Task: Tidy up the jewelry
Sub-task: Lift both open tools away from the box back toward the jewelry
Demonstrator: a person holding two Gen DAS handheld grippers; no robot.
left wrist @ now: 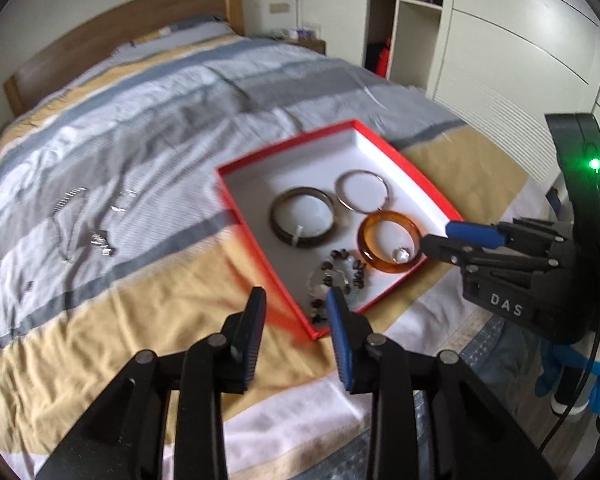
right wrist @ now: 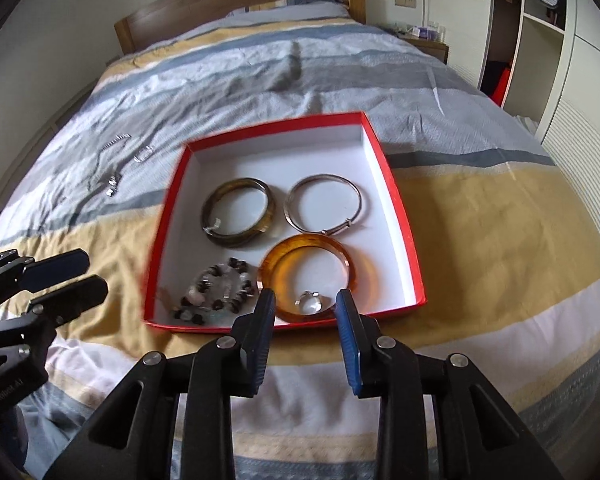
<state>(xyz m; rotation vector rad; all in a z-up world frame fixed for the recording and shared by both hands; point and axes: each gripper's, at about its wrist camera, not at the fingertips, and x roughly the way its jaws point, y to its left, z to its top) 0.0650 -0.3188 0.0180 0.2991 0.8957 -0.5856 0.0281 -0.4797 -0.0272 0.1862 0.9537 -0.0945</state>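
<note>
A red box (left wrist: 284,146) (right wrist: 276,130) with a white inside lies on the bed. In it are a dark brown bangle (left wrist: 276,220) (right wrist: 236,241), a thin silver bangle (left wrist: 342,200) (right wrist: 324,177), an amber bangle (left wrist: 365,240) (right wrist: 304,242) with a silver ring (left wrist: 402,255) (right wrist: 310,302) lying inside it, and a bead bracelet (left wrist: 326,268) (right wrist: 236,266). My left gripper (left wrist: 296,296) (right wrist: 90,276) hovers open over the box's near left corner, holding nothing. My right gripper (right wrist: 305,298) (left wrist: 436,236) is open above the amber bangle and ring, its pads clear of both.
Loose silver chains and small pieces (left wrist: 100,238) (right wrist: 112,184) lie on the striped bedspread (left wrist: 140,120) left of the box. A wooden headboard (right wrist: 236,4) stands at the far end. White wardrobes (left wrist: 500,60) line the right side. A blue-gloved hand (left wrist: 596,384) holds the right gripper.
</note>
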